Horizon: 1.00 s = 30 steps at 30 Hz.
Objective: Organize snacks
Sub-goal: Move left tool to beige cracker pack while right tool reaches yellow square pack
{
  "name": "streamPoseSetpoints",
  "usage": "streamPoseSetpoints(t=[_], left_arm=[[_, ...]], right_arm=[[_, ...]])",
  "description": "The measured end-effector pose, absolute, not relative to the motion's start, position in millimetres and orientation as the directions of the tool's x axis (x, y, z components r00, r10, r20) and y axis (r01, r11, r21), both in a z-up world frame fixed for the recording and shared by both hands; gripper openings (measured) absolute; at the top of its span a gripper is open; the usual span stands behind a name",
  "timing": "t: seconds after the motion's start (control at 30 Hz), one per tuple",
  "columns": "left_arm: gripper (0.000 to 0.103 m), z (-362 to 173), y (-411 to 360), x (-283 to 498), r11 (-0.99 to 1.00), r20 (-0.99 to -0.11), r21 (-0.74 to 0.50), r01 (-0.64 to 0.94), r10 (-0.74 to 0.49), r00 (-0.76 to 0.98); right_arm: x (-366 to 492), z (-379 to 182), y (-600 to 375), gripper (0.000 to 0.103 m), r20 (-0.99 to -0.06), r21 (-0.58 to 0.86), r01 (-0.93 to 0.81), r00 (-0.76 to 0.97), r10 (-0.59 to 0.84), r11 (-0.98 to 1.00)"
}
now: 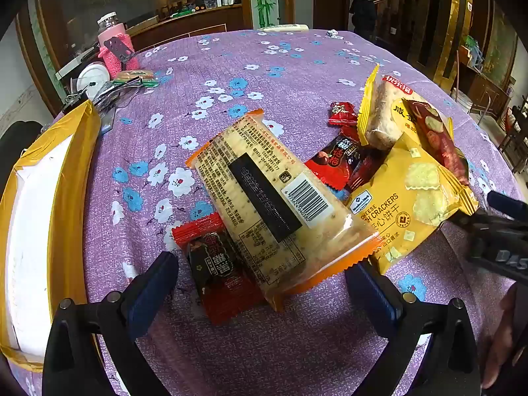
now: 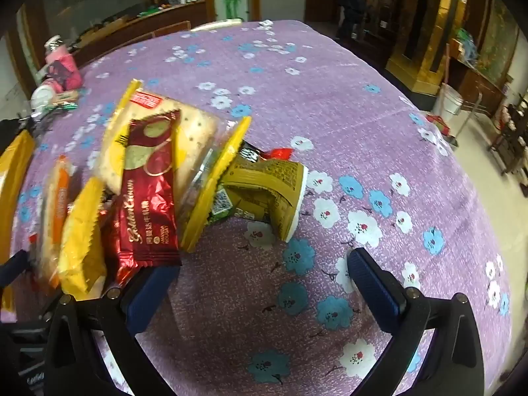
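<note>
The snacks sit heaped on the purple flowered tablecloth (image 1: 264, 66). Seen from the left wrist, the left gripper (image 1: 262, 279) is spread wide with nothing between its fingers, straddling the near end of an orange-edged cracker pack (image 1: 280, 198) that lies across a red-and-black candy wrapper (image 1: 214, 264); a yellow cheese cracker bag (image 1: 406, 204) lies just to the right, and a yellow-taped box (image 1: 43, 214) stands at the left. Only the right wrist view shows the olive-gold packet (image 2: 264, 191) behind the pile and the red nougat bar (image 2: 148, 198) face-on. The right gripper (image 2: 264, 270) is likewise open, empty, over bare cloth.
</note>
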<state>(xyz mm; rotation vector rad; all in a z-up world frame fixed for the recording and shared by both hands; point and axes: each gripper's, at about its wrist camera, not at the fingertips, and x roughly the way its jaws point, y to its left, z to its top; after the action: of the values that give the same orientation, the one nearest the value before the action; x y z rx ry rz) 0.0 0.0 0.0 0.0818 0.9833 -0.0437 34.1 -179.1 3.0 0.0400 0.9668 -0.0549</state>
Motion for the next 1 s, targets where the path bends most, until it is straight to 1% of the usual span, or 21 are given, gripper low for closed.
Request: streamPoseSetpoints(t=[0.13, 0.2, 0.33, 0.4, 0.57, 0.7, 0.8, 0.87, 0.93, 1.0], left_arm=[[0.102, 0, 0, 0, 0.996, -0.833, 0.05, 0.074, 0.0, 0.553], [0.102, 0, 0, 0, 0.997, -0.832, 0.045, 0.07, -0.001, 0.555], [0.102, 1, 2, -4, 0.996, -0.831, 0.036, 0.081, -0.015, 0.556], [0.102, 2, 4, -5, 0.993, -0.834, 0.016, 0.115, -0.051, 0.55], [0.102, 23, 16, -34, 0.987, -0.801, -0.039, 0.155, -0.124, 0.585], [0.102, 37, 30, -40, 0.98, -0.783, -0.059, 0.188, -0.162, 0.601], [0.096, 41, 39, -37, 0.976, -0.779, -0.082, 0.202, -0.19, 0.598], [0.088, 43, 43, -35, 0.976, -0.776, -0.1, 0.194, -0.198, 0.599], [0.086, 44, 49, -32, 0.98, -0.778, -0.109, 0.164, -0.187, 0.599], [0.084, 44, 60, -26, 0.982, -0.781, -0.15, 0.12, -0.191, 0.595]], right_arm=[[11, 24, -186, 0.103, -0.732, 0.027, 0.02, 0.681, 0.006, 0.999], [5, 29, -187, 0.103, -0.704, 0.025, 0.005, 0.71, 0.014, 1.0], [8, 27, -197, 0.103, -0.711, 0.1, 0.022, 0.701, 0.056, 0.995], [4, 31, -202, 0.103, -0.693, 0.097, 0.022, 0.719, 0.052, 0.995], [-4, 37, -203, 0.103, -0.657, 0.083, 0.032, 0.753, 0.03, 0.996], [-10, 40, -205, 0.103, -0.621, 0.094, 0.038, 0.783, 0.029, 0.995], [-16, 46, -205, 0.103, -0.585, 0.104, 0.033, 0.811, 0.034, 0.994], [-17, 46, -206, 0.103, -0.578, 0.112, 0.032, 0.815, 0.039, 0.993], [-17, 46, -208, 0.103, -0.576, 0.124, 0.035, 0.816, 0.043, 0.992], [-19, 46, -209, 0.103, -0.57, 0.13, 0.034, 0.82, 0.047, 0.991]])
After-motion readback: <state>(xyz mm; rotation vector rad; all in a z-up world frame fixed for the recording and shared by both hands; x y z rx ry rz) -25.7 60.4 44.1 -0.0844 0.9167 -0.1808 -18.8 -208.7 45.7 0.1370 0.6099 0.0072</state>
